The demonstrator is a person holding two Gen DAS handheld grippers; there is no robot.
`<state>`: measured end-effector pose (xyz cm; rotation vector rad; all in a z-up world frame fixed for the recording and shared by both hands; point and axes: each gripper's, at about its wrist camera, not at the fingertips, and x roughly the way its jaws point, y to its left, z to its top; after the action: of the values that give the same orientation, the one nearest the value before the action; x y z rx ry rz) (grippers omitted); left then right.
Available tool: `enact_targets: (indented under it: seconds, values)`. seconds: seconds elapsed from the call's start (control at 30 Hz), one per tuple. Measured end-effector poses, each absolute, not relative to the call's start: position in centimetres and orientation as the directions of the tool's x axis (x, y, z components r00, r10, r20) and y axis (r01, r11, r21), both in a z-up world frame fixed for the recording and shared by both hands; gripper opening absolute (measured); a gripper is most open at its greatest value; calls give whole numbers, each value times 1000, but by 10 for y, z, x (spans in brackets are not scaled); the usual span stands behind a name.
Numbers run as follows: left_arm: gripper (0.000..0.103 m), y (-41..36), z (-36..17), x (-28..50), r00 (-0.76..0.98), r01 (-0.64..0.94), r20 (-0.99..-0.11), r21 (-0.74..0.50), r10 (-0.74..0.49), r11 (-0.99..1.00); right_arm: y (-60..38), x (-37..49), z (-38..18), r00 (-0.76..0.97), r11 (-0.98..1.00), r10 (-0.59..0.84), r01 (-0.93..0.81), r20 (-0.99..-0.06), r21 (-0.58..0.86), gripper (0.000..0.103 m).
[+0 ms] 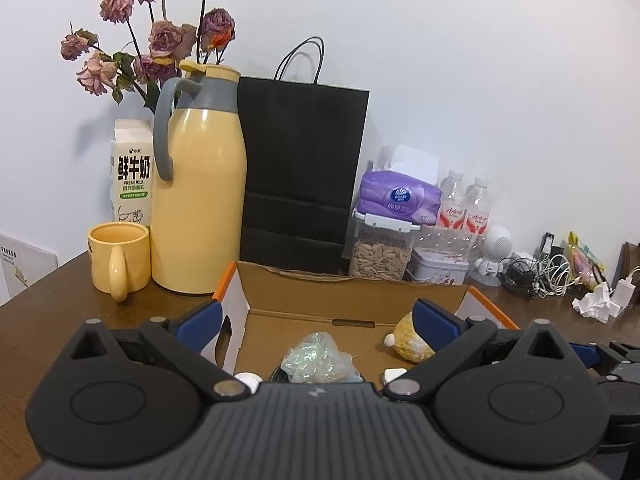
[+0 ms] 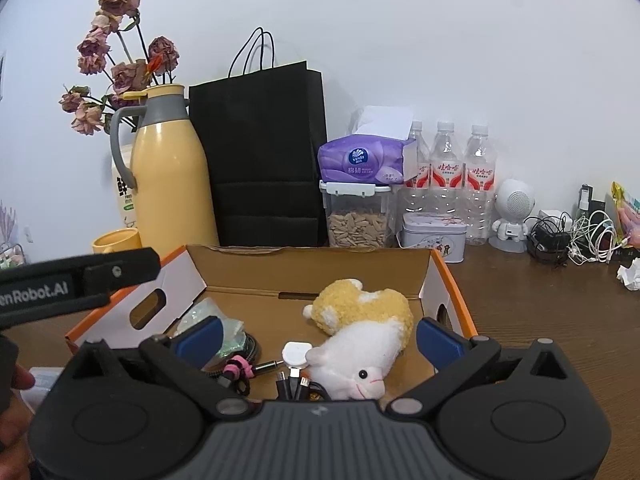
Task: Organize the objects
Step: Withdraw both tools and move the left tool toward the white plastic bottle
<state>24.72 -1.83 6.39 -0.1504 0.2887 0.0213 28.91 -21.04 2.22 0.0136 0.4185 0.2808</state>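
Inside, the open cardboard box held a yellow-and-white plush toy lying on its side toward the right wall, a crumpled clear plastic bag toward the left, a coiled black cable with a pink tie and a small white charger puck with a bundle of black connector tips just in front of it. Both tools hung at the near edge of the box. The left gripper had its blue pads spread wide with nothing between them, the bag lying below. The right gripper also stood wide open, its pads on either side of the plush without touching it.

Behind the box, a clear lidded canister was partly filled with seeds, and a purple tissue pack rested on its lid. A yellow mug stood just beside a yellow thermos jug, with a milk carton behind them, a black paper bag, three water bottles and a small tin. All sat on a dark wooden table against a plain white wall, with dried roses at the left and a tangle of cables at the right.
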Motion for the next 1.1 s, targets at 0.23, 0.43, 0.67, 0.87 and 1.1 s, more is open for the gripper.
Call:
enact_targets:
  seconds: [0.23, 0.43, 0.67, 0.87, 1.1]
  values:
    - [103, -11, 71, 222, 968, -7, -247, -148, -30, 989, -220, 271, 25, 879, 960, 272, -275, -392, 48, 103]
    - [103, -3, 64, 195, 968, -2, -251, -117, -28, 993, -234, 251, 19, 873, 960, 267, -277, -408, 36, 103]
    - [103, 9, 54, 167, 963, -11, -271, -70, -8, 997, -257, 235, 0, 844, 965, 243, -258, -478, 35, 103]
    - [103, 23, 51, 151, 956, -34, -291, -55, 16, 998, -271, 222, -16, 817, 968, 221, -252, -532, 16, 103]
    - [103, 35, 48, 141, 946, -48, -324, -55, 28, 997, -273, 212, -24, 792, 963, 221, -269, -569, 0, 97]
